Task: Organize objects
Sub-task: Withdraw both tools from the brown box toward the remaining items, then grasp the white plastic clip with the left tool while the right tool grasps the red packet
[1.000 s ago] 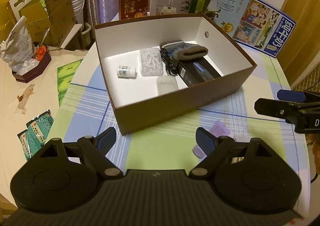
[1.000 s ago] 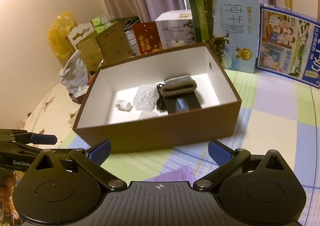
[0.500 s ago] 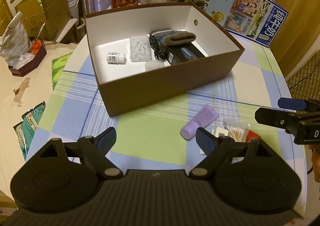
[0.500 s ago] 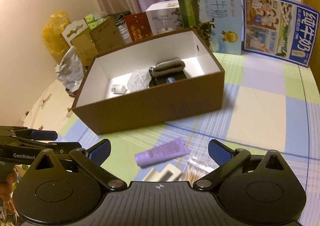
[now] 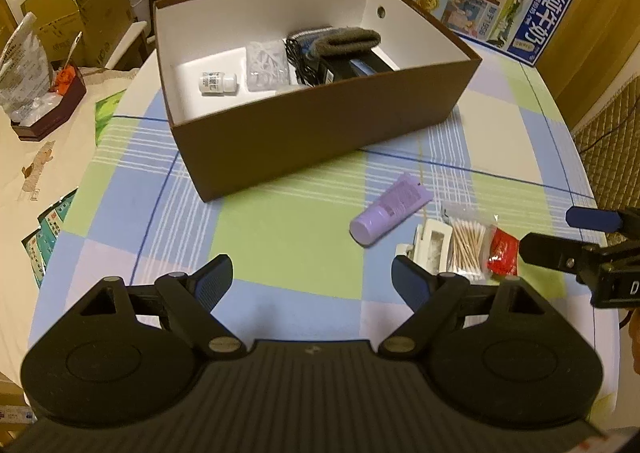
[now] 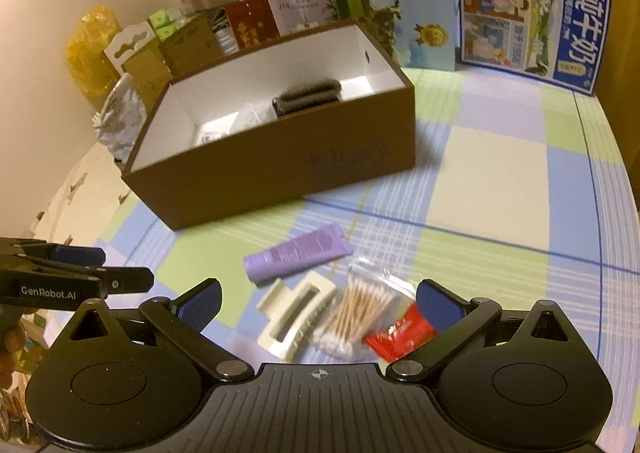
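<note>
Red sachet (image 6: 400, 335), cotton swabs (image 6: 358, 317) and cream hair clip (image 6: 296, 313) lie between the right gripper (image 6: 318, 303) jaws, which stand apart and empty; purple tube (image 6: 298, 253) just beyond, brown box (image 6: 280, 169) farther. Best descend squarely on one item. Only the left gripper (image 5: 312, 277), jaws also apart, shows the box's pill bottle (image 5: 218, 83).

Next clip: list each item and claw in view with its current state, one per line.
Box: open, no lid, partly filled.
Pill bottle: in box, on its side, capped.
Purple tube: on table, lying flat, capped.
Hair clip: on table, lying beside swabs.
Cotton swabs: bagged, on table.
Red packet: on table, unopened.
Left claw: open, empty.
Right claw: open, empty, above the small items.
</note>
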